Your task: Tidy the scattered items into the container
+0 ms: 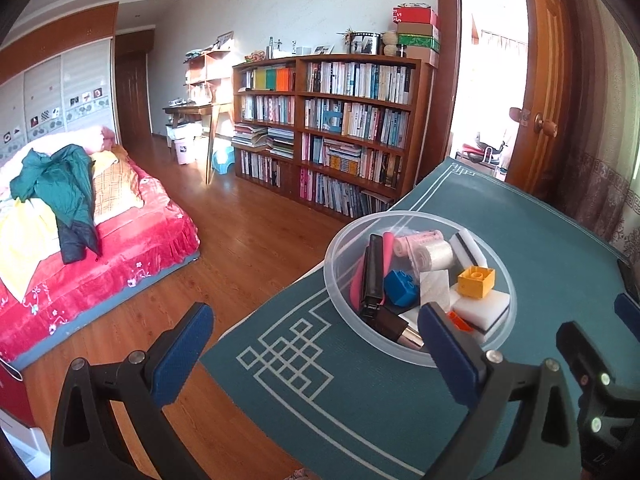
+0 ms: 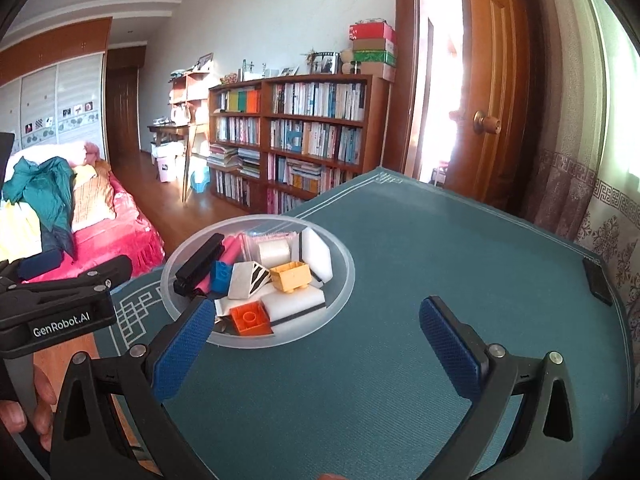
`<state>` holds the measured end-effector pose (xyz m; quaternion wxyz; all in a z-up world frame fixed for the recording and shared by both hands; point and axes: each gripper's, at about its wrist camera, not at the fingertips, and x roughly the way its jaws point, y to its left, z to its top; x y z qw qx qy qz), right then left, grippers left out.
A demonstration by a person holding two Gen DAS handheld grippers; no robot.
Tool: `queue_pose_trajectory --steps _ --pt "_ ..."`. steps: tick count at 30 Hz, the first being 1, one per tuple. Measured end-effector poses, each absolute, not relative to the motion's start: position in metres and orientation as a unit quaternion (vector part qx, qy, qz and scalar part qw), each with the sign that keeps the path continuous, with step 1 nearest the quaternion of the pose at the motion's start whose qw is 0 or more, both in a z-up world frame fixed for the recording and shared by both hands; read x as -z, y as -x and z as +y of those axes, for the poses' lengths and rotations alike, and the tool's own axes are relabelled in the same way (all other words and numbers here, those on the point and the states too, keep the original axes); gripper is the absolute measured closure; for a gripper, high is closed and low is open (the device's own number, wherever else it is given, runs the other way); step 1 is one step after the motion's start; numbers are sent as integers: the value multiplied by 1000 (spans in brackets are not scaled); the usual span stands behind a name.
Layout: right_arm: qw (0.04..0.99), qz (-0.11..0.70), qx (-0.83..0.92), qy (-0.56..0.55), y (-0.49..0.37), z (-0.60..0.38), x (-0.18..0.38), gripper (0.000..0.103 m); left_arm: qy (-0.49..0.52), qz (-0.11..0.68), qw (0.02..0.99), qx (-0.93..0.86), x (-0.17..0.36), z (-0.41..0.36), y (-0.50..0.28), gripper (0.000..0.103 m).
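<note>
Sitting near the left edge of the green-clothed bench (image 2: pixel 440 264), the clear round container (image 2: pixel 344 276) already holds everything the pictures show of the task's things: a yellow block (image 2: pixel 291 276), an orange block (image 2: pixel 251 319), a blue block (image 2: pixel 221 276), white sponges (image 2: pixel 316 254), a black stapler (image 2: pixel 199 265) and a roll of tape (image 2: pixel 274 253). No loose item is visible on the cloth around it, so the tidying looks finished or close to it. Both tools hang just short of the bowl with nothing between their pads. The right gripper (image 2: pixel 316 340) is spread wide, its left finger overlapping the bowl's near rim in view while its right finger stands over bare cloth. The left gripper (image 1: pixel 316 344) is likewise wide apart and empty, the bowl lying ahead and to its right, its left finger out over the wooden floor (image 1: pixel 248 248). The right tool looks the more squarely aimed at the bowl; whether either touches the rim cannot be told.
</note>
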<state>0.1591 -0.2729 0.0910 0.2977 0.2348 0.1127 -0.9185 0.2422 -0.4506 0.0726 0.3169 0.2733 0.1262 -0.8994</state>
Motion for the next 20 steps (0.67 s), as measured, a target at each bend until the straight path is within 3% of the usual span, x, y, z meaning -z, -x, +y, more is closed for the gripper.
queue_pose_trajectory --steps 20 --pt "321 156 884 -303 -146 -302 -51 0 -290 103 331 892 -61 -456 -239 0"
